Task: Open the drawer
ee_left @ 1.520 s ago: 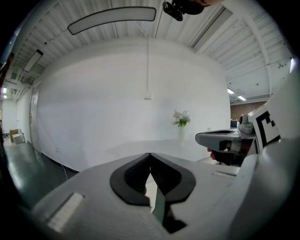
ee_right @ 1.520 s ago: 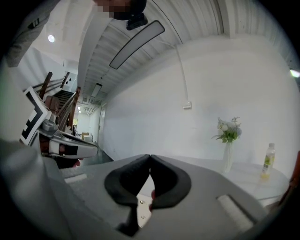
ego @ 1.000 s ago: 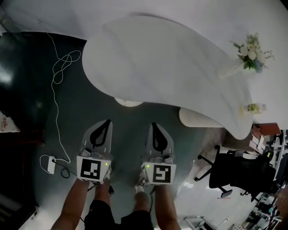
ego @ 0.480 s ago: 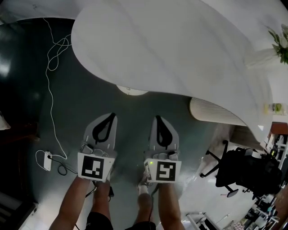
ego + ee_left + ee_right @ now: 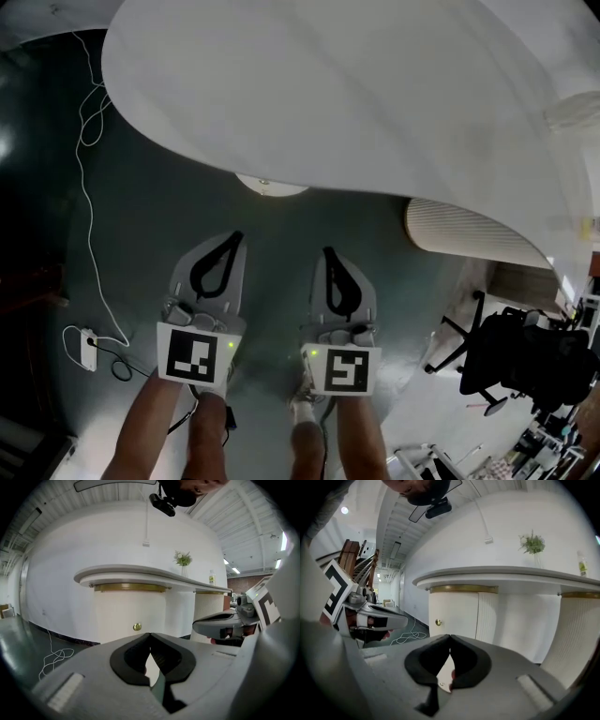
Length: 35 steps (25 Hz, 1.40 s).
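Note:
A white rounded cabinet front (image 5: 131,613) with a small brass knob (image 5: 137,626) stands under a curved white counter top (image 5: 140,571); a gold band (image 5: 129,587) runs along its top. The knob (image 5: 438,622) also shows in the right gripper view. Both grippers are held side by side over the dark floor, well short of the cabinet. My left gripper (image 5: 232,236) is shut with nothing in it, its tips (image 5: 149,633) meeting. My right gripper (image 5: 327,250) is shut and empty too, tips (image 5: 449,636) touching. Each gripper shows in the other's view.
The counter top (image 5: 356,84) overhangs far ahead of the grippers. A ribbed white column (image 5: 469,230) stands to the right. A white cable (image 5: 89,178) and a power adapter (image 5: 82,339) lie on the floor at left. A black office chair (image 5: 525,356) is at right. A flower vase (image 5: 532,542) sits on the counter.
Both grippers have sunk together, still shut. The counter top now fills more of the head view and the flowers have slid out of it.

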Each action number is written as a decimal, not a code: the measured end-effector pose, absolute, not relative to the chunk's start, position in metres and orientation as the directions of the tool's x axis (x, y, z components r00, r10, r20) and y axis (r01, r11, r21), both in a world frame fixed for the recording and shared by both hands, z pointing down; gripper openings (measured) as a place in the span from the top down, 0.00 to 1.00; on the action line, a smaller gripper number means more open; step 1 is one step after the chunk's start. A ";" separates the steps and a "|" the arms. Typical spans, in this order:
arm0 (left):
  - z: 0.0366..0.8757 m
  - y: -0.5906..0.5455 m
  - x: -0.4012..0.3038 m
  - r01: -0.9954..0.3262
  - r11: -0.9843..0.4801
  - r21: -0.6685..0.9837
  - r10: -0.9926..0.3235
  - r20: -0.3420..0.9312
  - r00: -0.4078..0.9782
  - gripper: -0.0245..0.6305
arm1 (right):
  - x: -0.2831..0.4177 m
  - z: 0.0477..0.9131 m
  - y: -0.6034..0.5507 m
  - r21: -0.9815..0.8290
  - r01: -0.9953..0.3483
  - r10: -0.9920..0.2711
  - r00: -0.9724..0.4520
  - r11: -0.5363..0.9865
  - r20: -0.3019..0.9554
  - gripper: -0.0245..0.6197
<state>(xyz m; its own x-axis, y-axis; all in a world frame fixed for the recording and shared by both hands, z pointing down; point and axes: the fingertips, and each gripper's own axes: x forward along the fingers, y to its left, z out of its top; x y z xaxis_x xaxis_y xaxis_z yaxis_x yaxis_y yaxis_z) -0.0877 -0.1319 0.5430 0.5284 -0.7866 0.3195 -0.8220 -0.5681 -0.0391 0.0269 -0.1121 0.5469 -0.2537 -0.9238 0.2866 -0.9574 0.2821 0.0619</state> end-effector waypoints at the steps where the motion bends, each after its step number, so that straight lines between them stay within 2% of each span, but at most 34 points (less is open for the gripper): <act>1: 0.549 -0.134 -0.086 -0.819 -0.572 -0.043 -0.784 0.322 0.530 0.95 | 0.029 0.552 -0.113 0.065 -0.957 -0.923 -0.252 0.281 0.290 0.95; 14: 0.568 -0.171 -0.068 -0.833 -0.552 -0.031 -0.788 0.345 0.510 0.95 | 0.056 0.565 -0.125 0.031 -0.979 -0.936 -0.181 0.200 0.302 0.95; 15: 0.569 -0.176 -0.065 -0.836 -0.549 -0.025 -0.790 0.343 0.508 0.93 | 0.058 0.567 -0.125 0.029 -0.980 -0.935 -0.179 0.197 0.306 0.95; 17: 0.572 -0.187 -0.062 -0.840 -0.542 -0.007 -0.792 0.339 0.508 0.78 | 0.060 0.570 -0.125 0.027 -0.981 -0.934 -0.175 0.193 0.312 0.95; 20: 0.577 -0.202 -0.060 -0.858 -0.514 0.007 -0.809 0.328 0.487 0.71 | 0.063 0.572 -0.125 0.021 -0.983 -0.933 -0.169 0.185 0.317 0.96; 25: 0.583 -0.225 -0.055 -0.875 -0.484 -0.011 -0.826 0.336 0.453 0.66 | 0.069 0.569 -0.130 0.007 -0.985 -0.937 -0.161 0.172 0.311 0.95; 35: 0.579 -0.249 -0.056 -0.895 -0.445 -0.038 -0.855 0.317 0.411 0.67 | 0.079 0.574 -0.135 -0.007 -0.988 -0.937 -0.151 0.157 0.315 0.96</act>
